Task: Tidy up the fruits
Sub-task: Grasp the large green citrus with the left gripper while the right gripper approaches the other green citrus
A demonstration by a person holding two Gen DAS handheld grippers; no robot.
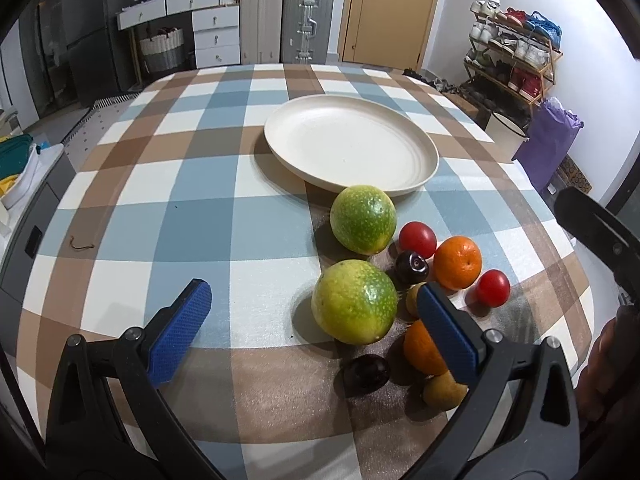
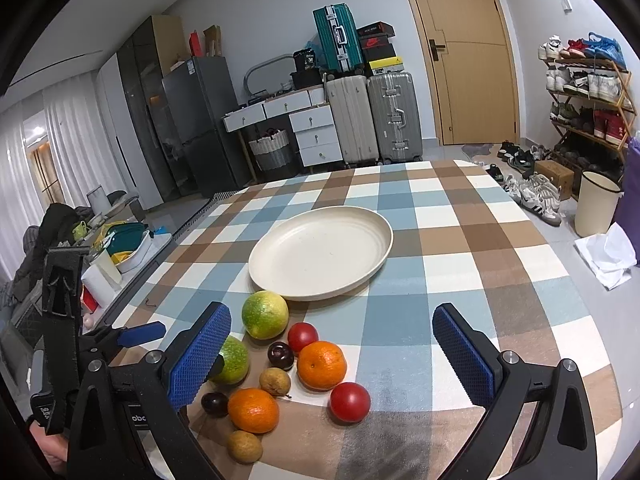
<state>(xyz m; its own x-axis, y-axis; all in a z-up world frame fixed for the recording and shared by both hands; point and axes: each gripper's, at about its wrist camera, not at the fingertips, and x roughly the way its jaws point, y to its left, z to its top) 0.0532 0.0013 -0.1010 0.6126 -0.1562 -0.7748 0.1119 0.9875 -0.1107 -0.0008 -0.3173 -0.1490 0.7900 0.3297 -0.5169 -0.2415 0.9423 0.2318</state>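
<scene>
A cream plate [image 1: 350, 146] [image 2: 320, 248] sits empty on the checked table. In front of it lies a cluster of fruit: two green citrus [image 1: 354, 302] [image 1: 363, 219], two oranges [image 2: 322, 365] [image 2: 253, 410], two red tomatoes [image 2: 349, 402] [image 2: 303, 337], two dark plums [image 2: 280, 355] [image 2: 215, 403] and two small brown fruits [image 2: 274, 381] [image 2: 245, 446]. My left gripper [image 1: 314, 310] is open, its jaws on either side of the near green citrus, not touching it. My right gripper [image 2: 332, 348] is open above the cluster, holding nothing.
The checked tablecloth [image 1: 180, 184] covers the table. A small brown twig [image 1: 82, 245] lies at its left. The left gripper's body [image 2: 80, 344] shows at the right wrist view's left edge. Suitcases, drawers and a shoe rack stand beyond the table.
</scene>
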